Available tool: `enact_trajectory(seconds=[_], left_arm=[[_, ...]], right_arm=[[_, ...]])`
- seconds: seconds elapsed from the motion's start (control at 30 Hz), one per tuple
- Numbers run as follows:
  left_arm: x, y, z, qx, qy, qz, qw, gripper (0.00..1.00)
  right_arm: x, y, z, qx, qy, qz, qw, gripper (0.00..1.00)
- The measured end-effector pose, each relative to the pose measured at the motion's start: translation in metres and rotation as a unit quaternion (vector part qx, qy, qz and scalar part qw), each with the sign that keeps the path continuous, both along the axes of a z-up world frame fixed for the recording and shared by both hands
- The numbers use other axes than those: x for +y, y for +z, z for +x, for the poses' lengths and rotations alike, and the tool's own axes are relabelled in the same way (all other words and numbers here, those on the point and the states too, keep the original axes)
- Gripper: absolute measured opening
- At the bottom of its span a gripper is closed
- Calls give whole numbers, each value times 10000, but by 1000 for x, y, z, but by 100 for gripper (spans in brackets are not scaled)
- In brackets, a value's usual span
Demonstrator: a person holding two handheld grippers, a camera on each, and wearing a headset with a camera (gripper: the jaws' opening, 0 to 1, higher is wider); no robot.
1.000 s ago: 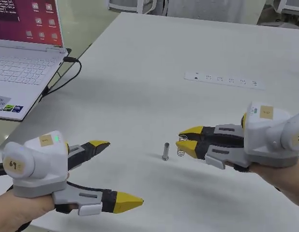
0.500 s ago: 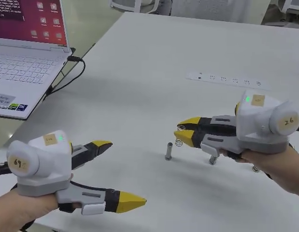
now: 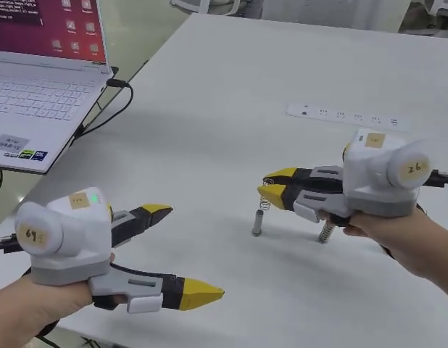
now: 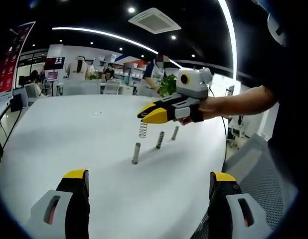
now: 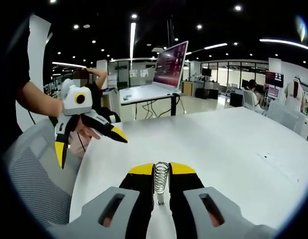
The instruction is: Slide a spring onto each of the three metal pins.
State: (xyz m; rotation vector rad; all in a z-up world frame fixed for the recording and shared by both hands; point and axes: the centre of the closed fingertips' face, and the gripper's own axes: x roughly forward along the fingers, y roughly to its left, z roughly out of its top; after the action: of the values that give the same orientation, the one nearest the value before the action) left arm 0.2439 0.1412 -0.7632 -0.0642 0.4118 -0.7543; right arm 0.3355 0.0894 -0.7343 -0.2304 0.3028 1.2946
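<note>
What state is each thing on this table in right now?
left gripper: open, empty
right gripper: shut on spring
spring: held in air, on no pin
bare pin: upright, no spring
second pin: upright, spring on
third pin: upright, seemingly spring on
laptop: open, screen lit

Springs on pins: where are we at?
Done: near sprung pin and, seemingly, far pin carry springs. In hand: right gripper shut on the last spring, just above the bare pin. Left: slide it on.

Open table point(image 3: 209, 109) surrounds the bare pin point(image 3: 258, 222); a sprung pin point(image 3: 326, 232) stands near.
</note>
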Motion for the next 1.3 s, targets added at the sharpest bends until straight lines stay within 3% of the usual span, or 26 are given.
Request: enact_trajectory(seconds=[0.57,1.3], left_arm=[[3,-5,-1,106,83,-21,9999,98],[4,-6,-4,168,97,-42,9998,97]], right_arm=[[1,-18,4,178,-94,-91,9998,8],[4,-19,5,194,-88,-91,9997,8]])
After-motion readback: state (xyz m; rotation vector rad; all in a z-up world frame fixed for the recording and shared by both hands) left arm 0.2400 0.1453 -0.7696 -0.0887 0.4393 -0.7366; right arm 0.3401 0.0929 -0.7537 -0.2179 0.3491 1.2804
